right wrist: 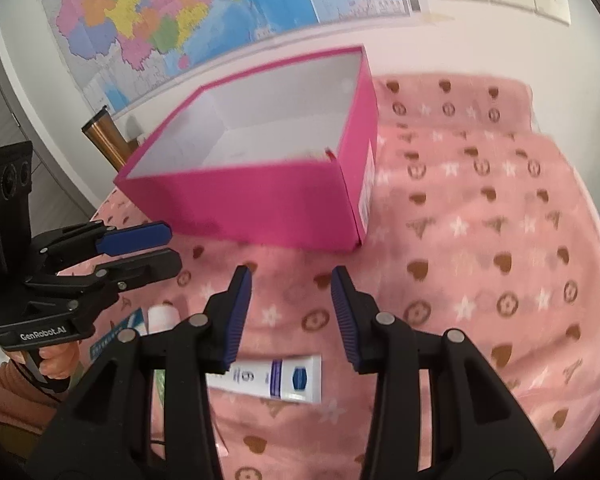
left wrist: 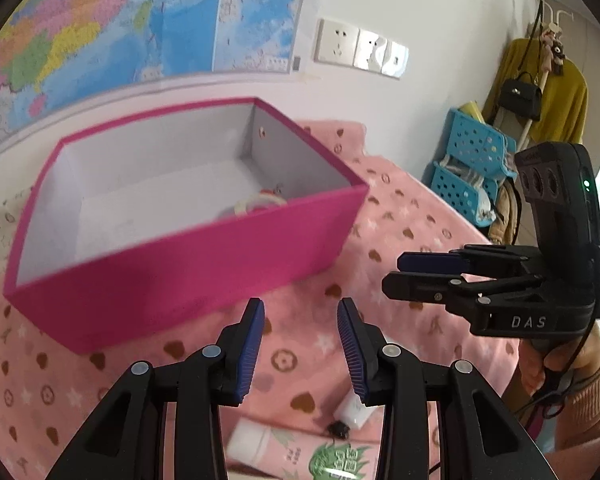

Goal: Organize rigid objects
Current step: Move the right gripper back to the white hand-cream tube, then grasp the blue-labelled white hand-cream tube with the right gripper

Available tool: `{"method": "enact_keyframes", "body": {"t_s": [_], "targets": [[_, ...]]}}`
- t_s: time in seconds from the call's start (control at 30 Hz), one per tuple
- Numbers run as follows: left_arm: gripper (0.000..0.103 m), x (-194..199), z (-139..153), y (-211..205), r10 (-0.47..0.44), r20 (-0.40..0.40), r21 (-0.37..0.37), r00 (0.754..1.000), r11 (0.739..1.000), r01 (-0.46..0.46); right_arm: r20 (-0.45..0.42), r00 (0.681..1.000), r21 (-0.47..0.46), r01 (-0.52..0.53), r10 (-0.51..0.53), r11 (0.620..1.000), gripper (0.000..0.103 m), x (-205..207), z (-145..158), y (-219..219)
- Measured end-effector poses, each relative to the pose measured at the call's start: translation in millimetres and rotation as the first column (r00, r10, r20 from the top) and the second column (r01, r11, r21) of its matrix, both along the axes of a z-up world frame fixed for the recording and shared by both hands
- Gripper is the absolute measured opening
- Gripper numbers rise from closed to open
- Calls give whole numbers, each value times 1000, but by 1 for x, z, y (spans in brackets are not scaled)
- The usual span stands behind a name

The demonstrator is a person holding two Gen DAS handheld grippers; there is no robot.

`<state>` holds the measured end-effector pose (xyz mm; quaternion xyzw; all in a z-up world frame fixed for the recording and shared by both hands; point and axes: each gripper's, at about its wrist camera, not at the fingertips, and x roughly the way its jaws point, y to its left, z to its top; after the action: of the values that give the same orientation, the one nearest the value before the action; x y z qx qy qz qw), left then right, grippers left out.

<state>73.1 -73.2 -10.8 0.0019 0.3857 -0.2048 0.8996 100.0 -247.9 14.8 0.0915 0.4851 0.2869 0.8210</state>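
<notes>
An open pink box [left wrist: 204,264] [right wrist: 260,208] with a white inside stands on the pink blanket, and a pale ring-shaped item [left wrist: 260,202] lies in its near corner. My left gripper [left wrist: 300,308] [right wrist: 172,248] hovers in front of the box, open, with nothing between its blue pads. My right gripper [right wrist: 292,276] [left wrist: 392,274] is beside it to the right, also open and holding nothing. Below the right gripper lies a white tube with a blue label [right wrist: 276,378] [left wrist: 354,410]. A pink and green tube [left wrist: 300,452] with a white cap lies under the left gripper.
A patterned pink blanket [right wrist: 480,240] covers the surface. A map [left wrist: 100,40] and wall sockets [left wrist: 360,48] are behind the box. A copper tumbler [right wrist: 104,136] stands left of the box. Blue baskets [left wrist: 472,168] and a hanging yellow garment [left wrist: 560,92] are at the far right.
</notes>
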Motion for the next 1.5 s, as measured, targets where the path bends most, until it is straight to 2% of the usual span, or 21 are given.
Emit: {"method": "enact_keyframes", "body": {"t_s": [0.37, 0.47, 0.57, 0.87, 1.03, 1.17, 1.33, 1.5], "targets": [[38, -24, -32, -8, -81, -87, 25, 993, 996, 84, -111, 994, 0, 7, -7, 1000, 44, -17, -31, -11], [38, -32, -39, -13, -108, -105, 42, 989, 993, 113, -125, 992, 3, 3, -3, 1000, 45, -22, -34, -12], [38, -38, -44, -17, -129, -118, 52, 985, 989, 135, -132, 991, 2, -2, 3, 1000, 53, -27, -36, -12], [38, -43, -53, -29, -173, -129, 96, 976, 978, 186, -163, 986, 0, -28, 27, 1000, 54, -39, -44, -8], [36, -37, -59, -31, -159, -147, 106, 976, 979, 175, -166, 986, 15, -15, 18, 1000, 54, -40, -46, -11], [36, -27, -60, -25, -101, -156, 118, 983, 986, 120, -160, 987, 11, -18, 20, 1000, 54, -40, -46, -8], [36, -14, -64, -18, -57, -183, 91, 981, 993, 75, -157, 988, 17, -15, 17, 1000, 54, -40, -46, -7], [36, -15, -62, -16, -72, -177, 58, 982, 995, 83, -156, 988, 11, -7, 9, 1000, 54, -42, -45, -8]]}}
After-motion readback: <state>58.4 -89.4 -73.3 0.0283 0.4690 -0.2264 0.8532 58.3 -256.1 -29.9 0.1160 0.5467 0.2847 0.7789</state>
